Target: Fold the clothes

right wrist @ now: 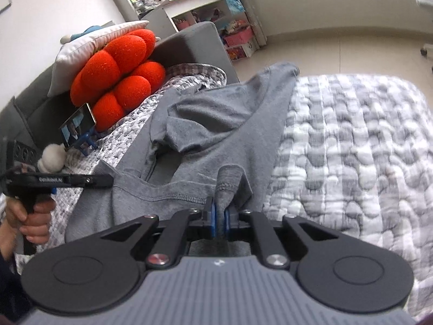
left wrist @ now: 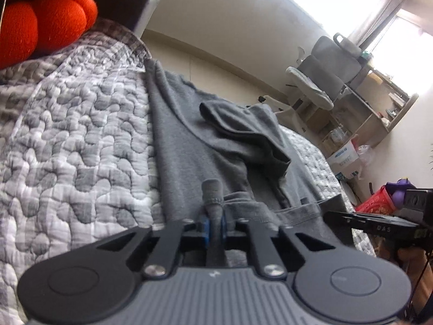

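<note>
Two tools, the left tool (left wrist: 214,226) and right tool (right wrist: 219,220), each pinch one hem corner of one grey cotton T-shirt (right wrist: 216,113) lying rumpled on the grey-and-white quilted bed (right wrist: 351,149) beside one orange knotted cushion (right wrist: 119,81).

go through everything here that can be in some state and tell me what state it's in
Left claw: shut on a pinch of the grey cotton T-shirt's hem.
Right claw: shut on another bunch of the same hem.
Grey cotton T-shirt: unfolded, rumpled, sleeve flopped over, on the grey-and-white quilted bedspread.
Smartphone: screen lit, propped on a blue stand.
Red knotted cushion: resting against the headboard.
</note>
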